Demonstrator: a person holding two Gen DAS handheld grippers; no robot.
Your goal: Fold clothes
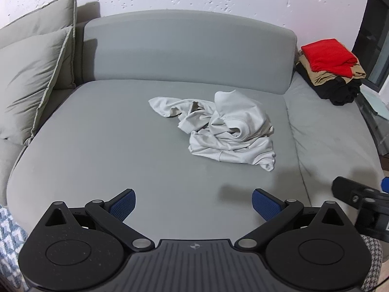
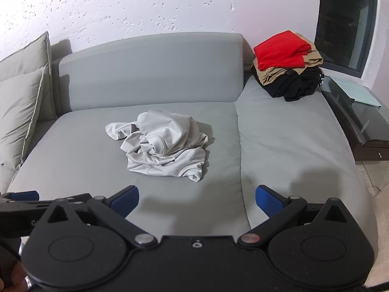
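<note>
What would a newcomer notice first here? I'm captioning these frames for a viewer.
A crumpled white garment lies alone mid-seat on the grey sofa. At the sofa's far right end, a bright red garment tops a folded stack. Both grippers, left and right, hang open, empty.
</note>
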